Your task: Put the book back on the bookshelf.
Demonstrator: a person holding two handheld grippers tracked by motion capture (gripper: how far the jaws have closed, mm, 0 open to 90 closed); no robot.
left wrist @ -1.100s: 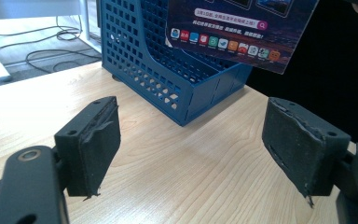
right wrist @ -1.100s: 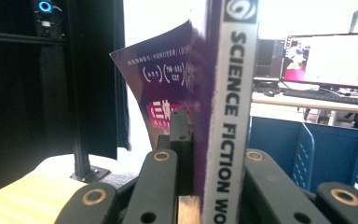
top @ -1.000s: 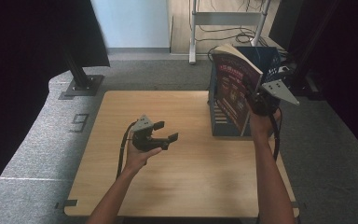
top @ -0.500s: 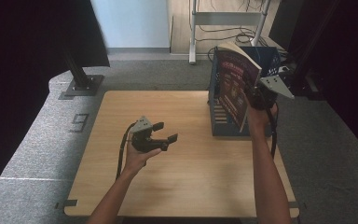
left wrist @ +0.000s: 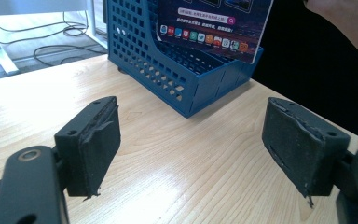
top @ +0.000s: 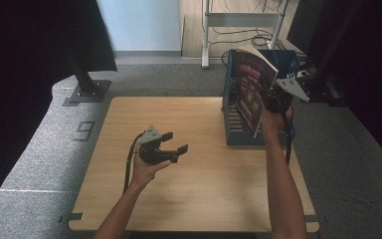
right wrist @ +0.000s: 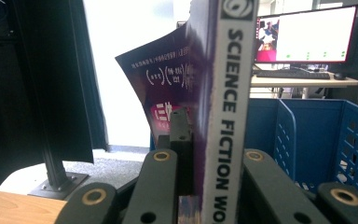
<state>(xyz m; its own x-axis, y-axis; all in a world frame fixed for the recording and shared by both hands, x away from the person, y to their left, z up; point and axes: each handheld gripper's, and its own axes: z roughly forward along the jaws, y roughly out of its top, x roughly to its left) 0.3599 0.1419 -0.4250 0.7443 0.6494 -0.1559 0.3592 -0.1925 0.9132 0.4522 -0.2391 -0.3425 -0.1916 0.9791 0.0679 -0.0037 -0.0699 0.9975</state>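
from above, the wooden table (top: 199, 199) lies mostly bare, with wide free board in front of and to the left of the blue basket (top: 238, 127), which stands near the far right corner, its right side close to the table's right edge. the right gripper (top: 278, 97) hangs over the basket and pinches a book (top: 251, 89), which tilts with its lower edge inside the basket and its top well above the rim. the left gripper (top: 171, 149) sits over the middle-left of the board, jaws spread, well apart from the basket, with open wood all around it.

along the left gripper, two black pads (left wrist: 95, 140) stand wide apart with nothing between them; bare table (left wrist: 177, 158) runs ahead to the basket (left wrist: 186, 79), whose near corner faces the gap. the book's cover (left wrist: 214, 23) hangs over the basket's open front. the table's edge falls away at the right.

along the right gripper (right wrist: 200, 186), the jaws press on the book (right wrist: 228, 93) at its spine, which stands upright between them. blue basket walls (right wrist: 307, 135) rise to the right, and a corner of table (right wrist: 9, 205) shows low at the left.
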